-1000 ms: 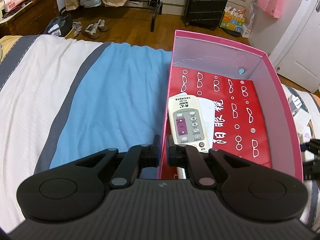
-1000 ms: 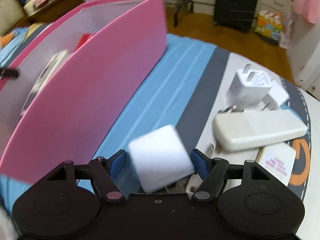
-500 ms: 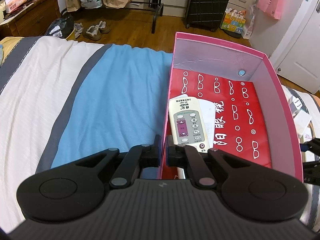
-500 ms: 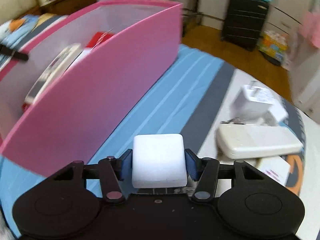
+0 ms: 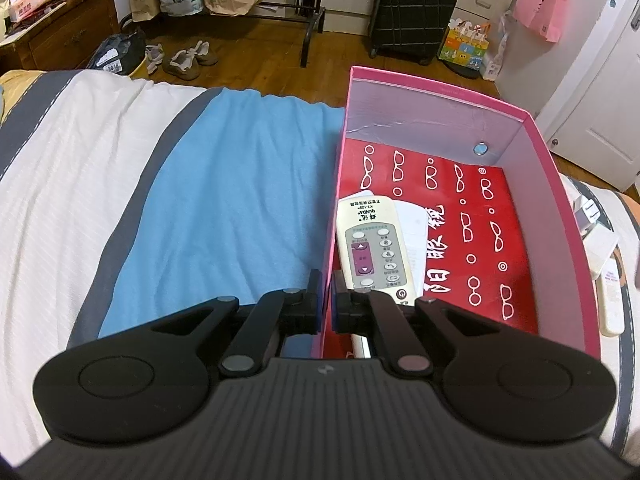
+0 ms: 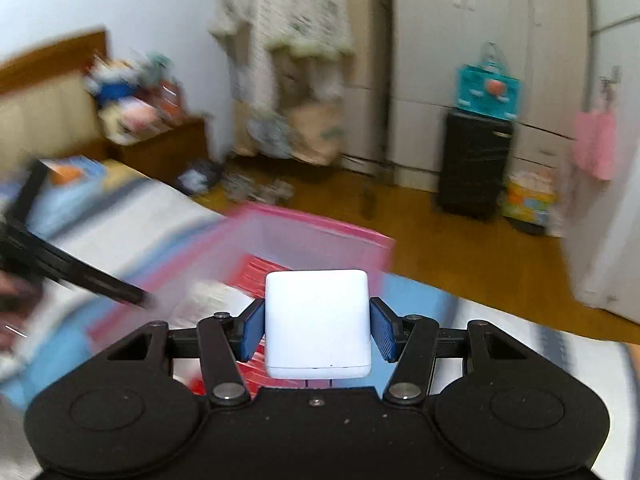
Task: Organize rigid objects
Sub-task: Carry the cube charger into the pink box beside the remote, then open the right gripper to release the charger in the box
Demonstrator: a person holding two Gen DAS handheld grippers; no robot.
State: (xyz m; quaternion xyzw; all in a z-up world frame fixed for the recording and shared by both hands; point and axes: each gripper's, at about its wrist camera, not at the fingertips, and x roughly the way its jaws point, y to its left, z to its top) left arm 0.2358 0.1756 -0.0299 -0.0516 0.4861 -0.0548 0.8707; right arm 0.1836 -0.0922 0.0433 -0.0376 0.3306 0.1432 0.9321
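Observation:
A pink box [image 5: 568, 216] with a red printed floor lies on the bed. Inside it, against the left wall, lies a cream remote control [image 5: 374, 246] on a white card. My left gripper [image 5: 326, 306] is shut on the box's left wall near its front corner. In the right wrist view my right gripper [image 6: 318, 330] is shut on a white square charger [image 6: 318, 322], held in the air above the bed. The pink box [image 6: 320, 232] appears blurred below and beyond it. The left gripper's black arm crosses that view at the far left.
More white chargers and a long white remote [image 5: 610, 300] lie on the bed right of the box. The bedspread [image 5: 224, 216] has blue, grey and white stripes. Beyond the bed are a wooden floor, a black suitcase [image 5: 414, 4], shoes, paper bags and a wooden nightstand.
My right gripper closed on the white charger, lifted it off the bed and tilted up, so its view now looks over the box into the room. The left gripper stayed still.

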